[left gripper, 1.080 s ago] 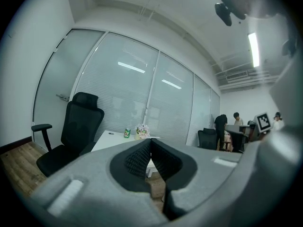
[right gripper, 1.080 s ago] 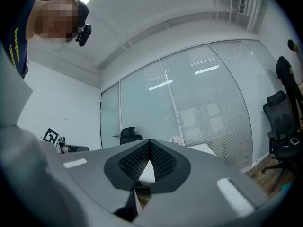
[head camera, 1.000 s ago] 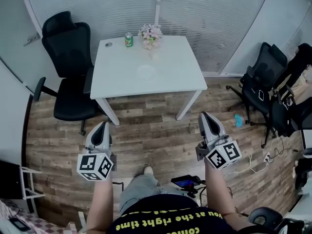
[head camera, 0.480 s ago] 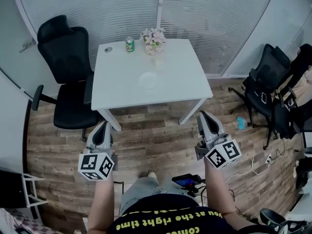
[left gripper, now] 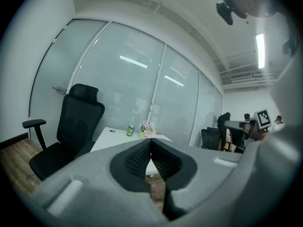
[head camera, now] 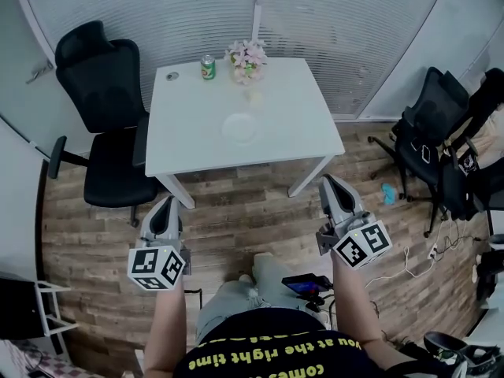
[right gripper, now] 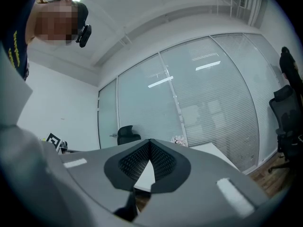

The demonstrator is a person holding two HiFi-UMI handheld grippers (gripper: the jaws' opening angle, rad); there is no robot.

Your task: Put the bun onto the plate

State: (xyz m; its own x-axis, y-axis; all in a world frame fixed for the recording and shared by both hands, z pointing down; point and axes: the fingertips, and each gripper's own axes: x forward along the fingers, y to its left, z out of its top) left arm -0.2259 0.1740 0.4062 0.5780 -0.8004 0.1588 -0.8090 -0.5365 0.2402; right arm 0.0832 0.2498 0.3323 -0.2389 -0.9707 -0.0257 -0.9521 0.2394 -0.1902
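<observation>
A white table (head camera: 283,132) stands ahead of me on the wood floor. Near its middle lies a pale round plate (head camera: 239,127), with nothing on it that I can make out. A small pale lump (head camera: 248,94) lies between the plate and the flowers (head camera: 246,59); it is too small to tell whether it is the bun. My left gripper (head camera: 164,205) (left gripper: 151,141) and right gripper (head camera: 328,182) (right gripper: 150,142) are held level over the floor, short of the table's near edge. Both are shut, pads meeting at the tips with nothing between them.
A green can (head camera: 208,67) and a small round thing (head camera: 172,75) sit at the table's far side. A black office chair (head camera: 102,124) stands at the table's left, and more black chairs (head camera: 429,132) at the right. Cables (head camera: 409,270) trail over the floor on the right.
The person has stepped toward the table, which now looks slightly nearer. Both grippers came forward with the body and stayed shut.
</observation>
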